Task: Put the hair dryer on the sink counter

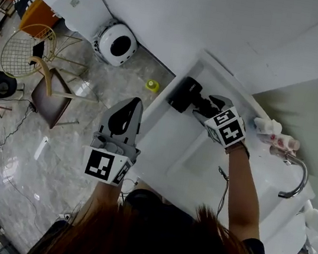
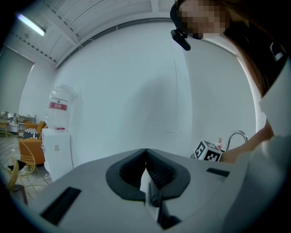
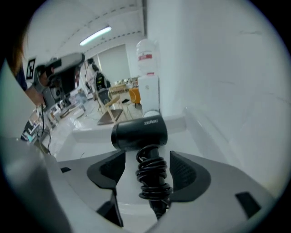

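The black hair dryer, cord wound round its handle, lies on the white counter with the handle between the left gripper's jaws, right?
Wrong gripper: it is the right gripper, as the right gripper view shows. The hair dryer lies on the white counter with its cord-wound handle between that gripper's parted jaws. The left gripper has its jaws together, empty.

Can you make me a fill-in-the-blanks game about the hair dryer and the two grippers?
The hair dryer is colored ____.
Its cord is wound around its ____.
The jaws of the right gripper are ____.
The jaws of the left gripper are ____.
Missing words: black; handle; open; shut.
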`<state>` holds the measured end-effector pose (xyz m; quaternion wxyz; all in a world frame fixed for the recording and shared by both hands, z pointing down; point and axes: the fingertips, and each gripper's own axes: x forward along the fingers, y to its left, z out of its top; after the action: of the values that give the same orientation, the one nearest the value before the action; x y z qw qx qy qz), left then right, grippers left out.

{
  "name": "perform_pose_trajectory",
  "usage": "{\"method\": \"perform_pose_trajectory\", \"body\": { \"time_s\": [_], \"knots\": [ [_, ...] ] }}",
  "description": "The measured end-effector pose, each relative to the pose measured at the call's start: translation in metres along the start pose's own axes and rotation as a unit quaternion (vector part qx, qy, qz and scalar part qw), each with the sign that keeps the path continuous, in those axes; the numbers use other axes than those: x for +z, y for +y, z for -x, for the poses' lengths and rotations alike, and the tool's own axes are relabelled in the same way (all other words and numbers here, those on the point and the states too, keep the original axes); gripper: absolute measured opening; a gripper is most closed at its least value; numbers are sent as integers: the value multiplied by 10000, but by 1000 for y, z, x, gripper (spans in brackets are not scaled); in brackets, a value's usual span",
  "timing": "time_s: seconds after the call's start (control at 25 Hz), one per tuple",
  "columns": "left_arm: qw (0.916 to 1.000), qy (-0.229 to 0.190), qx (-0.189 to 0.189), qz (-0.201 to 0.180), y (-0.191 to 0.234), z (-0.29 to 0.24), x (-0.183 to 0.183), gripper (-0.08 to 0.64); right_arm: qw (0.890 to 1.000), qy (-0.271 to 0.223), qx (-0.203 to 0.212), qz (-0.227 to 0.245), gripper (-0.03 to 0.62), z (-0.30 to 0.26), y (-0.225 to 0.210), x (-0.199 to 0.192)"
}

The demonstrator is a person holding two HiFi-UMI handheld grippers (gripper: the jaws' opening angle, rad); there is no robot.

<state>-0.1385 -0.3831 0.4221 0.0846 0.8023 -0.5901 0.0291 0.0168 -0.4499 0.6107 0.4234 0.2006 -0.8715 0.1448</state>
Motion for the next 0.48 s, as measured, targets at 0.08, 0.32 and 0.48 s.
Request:
{"method": "perform_pose_trajectory", "body": {
  "time_s": [0.08,0.32,0.48],
  "knots": [
    [10000,-54,-1,-40,-2,2,8,18,9969,-661,-216,-371,290,28,-6,18],
    [9993,-289,-66,-207,-14,11,37,18,9504,-2494,-1473,-1136,14,147,-29,58],
    [9981,-472,-172,-351,-29,21,60,18,9165,-3295,-2036,-998,14,228,-18,74]
  ]
}}
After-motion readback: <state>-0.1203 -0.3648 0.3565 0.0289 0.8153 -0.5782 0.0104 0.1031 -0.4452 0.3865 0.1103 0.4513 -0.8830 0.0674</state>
